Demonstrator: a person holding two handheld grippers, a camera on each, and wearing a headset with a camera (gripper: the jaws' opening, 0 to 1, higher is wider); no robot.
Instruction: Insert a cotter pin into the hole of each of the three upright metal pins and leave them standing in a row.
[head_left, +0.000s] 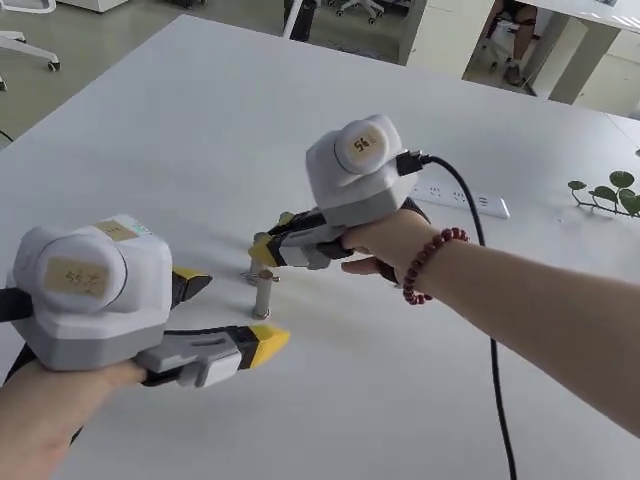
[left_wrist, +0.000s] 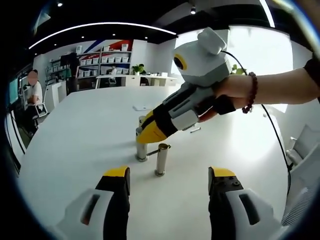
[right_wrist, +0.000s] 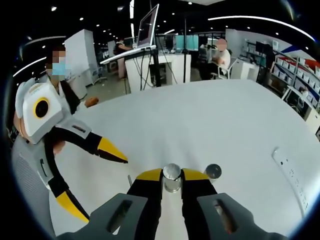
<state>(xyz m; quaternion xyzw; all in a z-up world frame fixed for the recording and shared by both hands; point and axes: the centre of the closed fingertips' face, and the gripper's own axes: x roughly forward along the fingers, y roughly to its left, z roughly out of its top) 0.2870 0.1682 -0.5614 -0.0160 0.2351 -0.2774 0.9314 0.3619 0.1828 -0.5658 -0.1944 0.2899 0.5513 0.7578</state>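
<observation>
My right gripper (head_left: 263, 250) (left_wrist: 147, 132) (right_wrist: 172, 175) is shut on the top of an upright metal pin (right_wrist: 172, 181) (left_wrist: 142, 152). A second upright pin (head_left: 263, 298) (left_wrist: 161, 160) stands free just in front of it, and a thin cotter pin (head_left: 252, 275) seems to stick out sideways near its top. A third pin (right_wrist: 213, 171) stands just beyond the held one. My left gripper (head_left: 232, 312) (left_wrist: 170, 172) (right_wrist: 92, 179) is open and holds nothing, a short way from the free pin. A loose cotter pin (left_wrist: 195, 130) lies on the table behind the right gripper.
The white table (head_left: 180, 130) stretches wide around the pins. A white power strip (head_left: 465, 198) (right_wrist: 292, 175) lies at the back right, and a black cable (head_left: 490, 330) runs from the right gripper towards the front edge. A small green plant (head_left: 605, 195) stands at the far right.
</observation>
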